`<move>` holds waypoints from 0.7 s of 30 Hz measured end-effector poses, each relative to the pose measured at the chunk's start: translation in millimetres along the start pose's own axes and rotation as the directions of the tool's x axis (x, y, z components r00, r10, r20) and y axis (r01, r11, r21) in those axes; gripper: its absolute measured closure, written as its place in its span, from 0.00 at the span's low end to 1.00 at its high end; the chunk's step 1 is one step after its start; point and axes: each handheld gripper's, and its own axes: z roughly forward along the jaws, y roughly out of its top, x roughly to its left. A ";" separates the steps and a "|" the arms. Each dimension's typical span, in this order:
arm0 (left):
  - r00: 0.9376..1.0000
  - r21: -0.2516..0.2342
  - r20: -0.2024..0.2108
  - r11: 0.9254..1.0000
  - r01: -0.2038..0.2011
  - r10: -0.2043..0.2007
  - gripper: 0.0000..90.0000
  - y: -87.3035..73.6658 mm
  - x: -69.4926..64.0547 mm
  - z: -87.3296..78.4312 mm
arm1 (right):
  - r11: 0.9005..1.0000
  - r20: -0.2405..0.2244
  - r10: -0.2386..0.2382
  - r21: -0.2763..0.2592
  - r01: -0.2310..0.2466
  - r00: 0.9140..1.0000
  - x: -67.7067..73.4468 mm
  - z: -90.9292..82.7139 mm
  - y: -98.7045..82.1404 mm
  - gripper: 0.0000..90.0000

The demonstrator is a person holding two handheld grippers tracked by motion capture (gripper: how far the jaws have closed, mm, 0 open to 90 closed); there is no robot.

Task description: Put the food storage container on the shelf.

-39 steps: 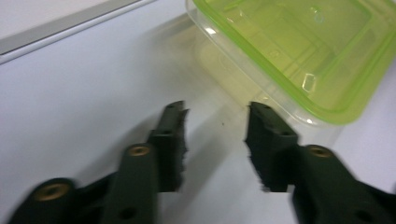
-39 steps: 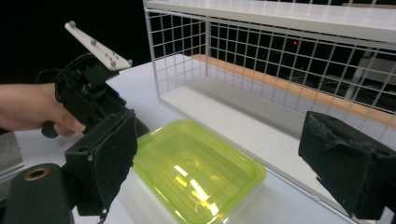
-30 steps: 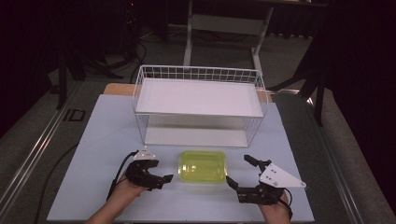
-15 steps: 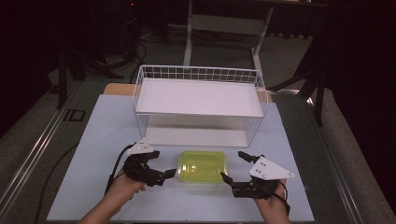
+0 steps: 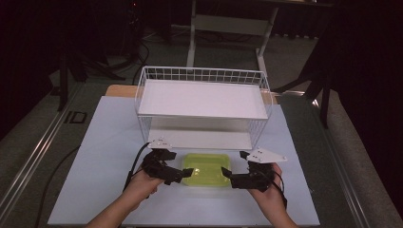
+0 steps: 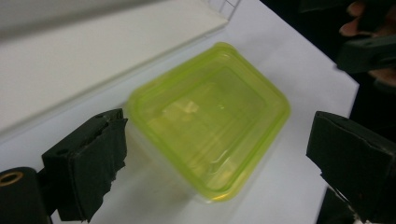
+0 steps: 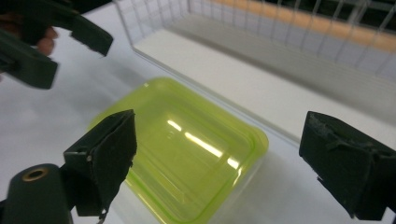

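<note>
High view. A yellow-green plastic container (image 5: 206, 169) lay on the white table cover (image 5: 104, 156), near the front edge and just in front of the lower shelf of a white wire rack (image 5: 202, 102). The rack stood at the far middle of the cover and carried a second shelf above the first. Two hands entered from the bottom. The left gripper (image 5: 183, 174) sat just beside the left end of the container, and the right gripper (image 5: 228, 176) just beside its right end; both pointed inward at it. Whether the jaw tips touched the container could not be told from this height. A black cable trailed from the left gripper toward the near left.

Left gripper view. The jaws stood spread wide, having just been opening, with the container (image 6: 210, 121) lying on the cover in the space beyond and between them, untouched by either pad. The container was empty, translucent, with rounded corners and a raised rim. The lower shelf (image 6: 93, 60) of the rack ran along its far side. The right gripper (image 6: 369, 53) and part of the person's fingers showed at the upper right.

Right gripper view. The jaws were likewise spread wide, with no pad pressed on anything. The container (image 7: 187, 149) lay between and beyond them, bright reflections across its floor. The wire rack (image 7: 289, 32) stood behind it, its lower shelf close to the far rim of the container. The left gripper (image 7: 70, 46) appeared at the upper left, its jaws apart.
</note>
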 end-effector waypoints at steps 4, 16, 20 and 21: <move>0.997 0.025 -0.015 0.997 0.079 -0.079 0.07 1.5 5.5 14.1 | 0.985 -0.048 0.141 0.109 -0.135 0.989 -6.7 14.8 -1.2 0.14; 0.958 0.066 -0.050 0.956 0.286 -0.283 0.26 -8.4 27.2 28.6 | 0.895 -0.021 0.391 0.242 -0.375 0.920 -27.4 33.1 -12.5 0.31; 0.953 0.086 -0.051 0.950 0.301 -0.297 0.44 -13.4 27.1 32.3 | 0.862 -0.019 0.445 0.278 -0.423 0.895 -33.2 35.8 -18.3 0.41; 0.953 0.088 -0.049 0.949 0.302 -0.299 0.48 -14.0 26.9 32.8 | 0.858 -0.022 0.453 0.283 -0.429 0.891 -34.7 35.9 -19.6 0.46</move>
